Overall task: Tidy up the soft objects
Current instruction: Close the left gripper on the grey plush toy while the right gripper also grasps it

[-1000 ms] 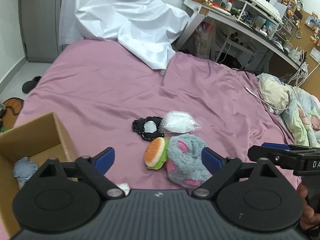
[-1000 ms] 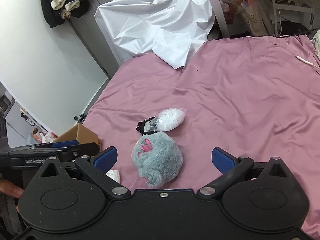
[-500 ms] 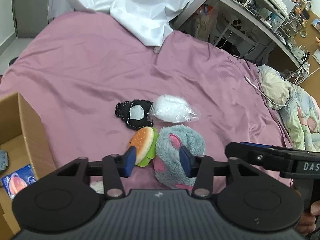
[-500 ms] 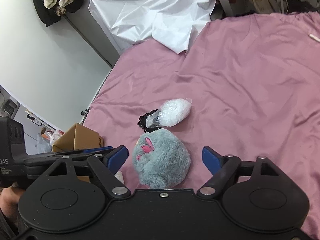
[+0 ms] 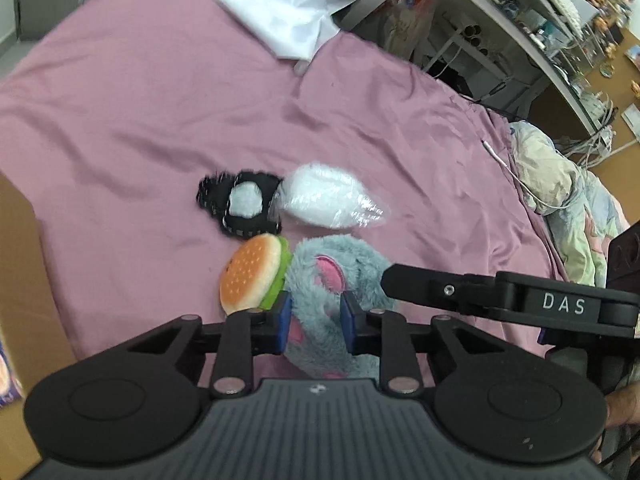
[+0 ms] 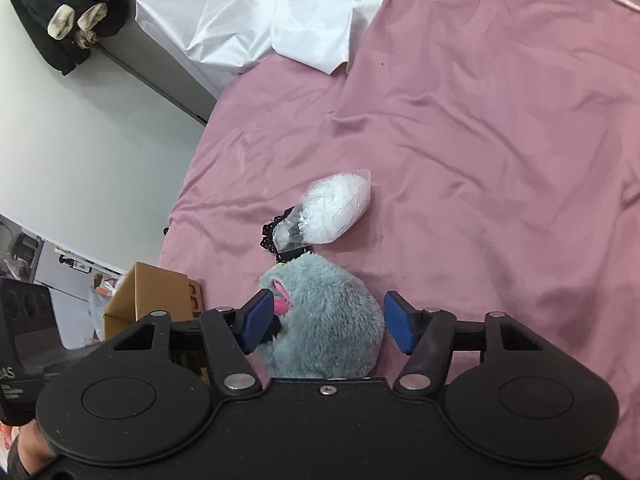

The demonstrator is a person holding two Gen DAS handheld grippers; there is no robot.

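A grey furry plush toy (image 5: 360,260) with pink patches lies on the pink bedsheet (image 5: 160,92). My left gripper (image 5: 315,320) is over its near edge, jaws closing, blue pads pinching a tuft of its fur. From the other side my right gripper (image 6: 330,322) straddles the same plush (image 6: 332,300). Its jaws are closing too, and its pads stand at the plush's flanks without squeezing it. A burger plush (image 5: 252,272) leans on the grey toy's left side. Behind them lie a black lacy item with a white centre (image 5: 240,204) and a clear bag of white stuffing (image 5: 332,200).
A cardboard box (image 6: 156,292) stands off the bed's left edge, and its wall (image 5: 16,280) fills the left of the left wrist view. A white sheet (image 6: 260,12) is heaped at the far end of the bed. A cluttered desk (image 5: 500,20) and crumpled bedding (image 5: 560,184) are to the right.
Both grippers have come down toward the grey plush and narrowed their jaws. The left pads went from wide apart to pinching its fur. The right pads drew in to its sides.
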